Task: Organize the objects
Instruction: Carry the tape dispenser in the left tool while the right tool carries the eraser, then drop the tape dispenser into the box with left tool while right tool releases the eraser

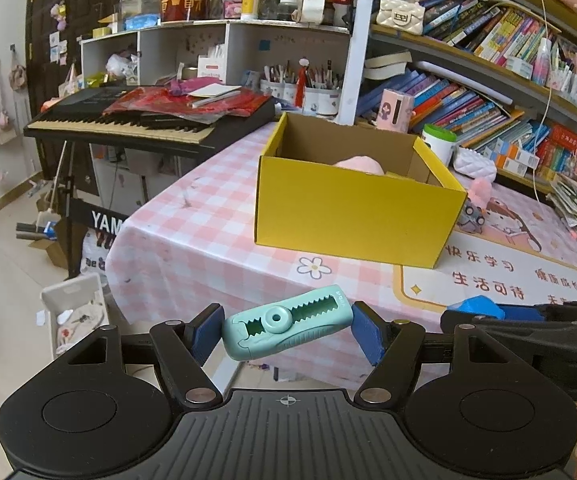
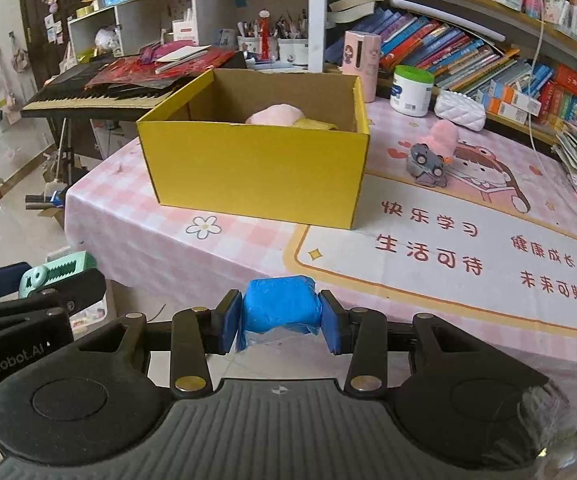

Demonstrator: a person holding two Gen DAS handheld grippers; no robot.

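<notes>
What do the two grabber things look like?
Both are black plastic. The left gripper and the right gripper each have two round discs, silver pins at the joints, a ribbed grey base with a small crosshair mark, and blue pads on the fingers. White lettering on one side reads "GenRobot.AI". No cables show.

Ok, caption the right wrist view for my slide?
Right hand-held gripper grips a blue packet, facing the yellow box on the table.
</notes>
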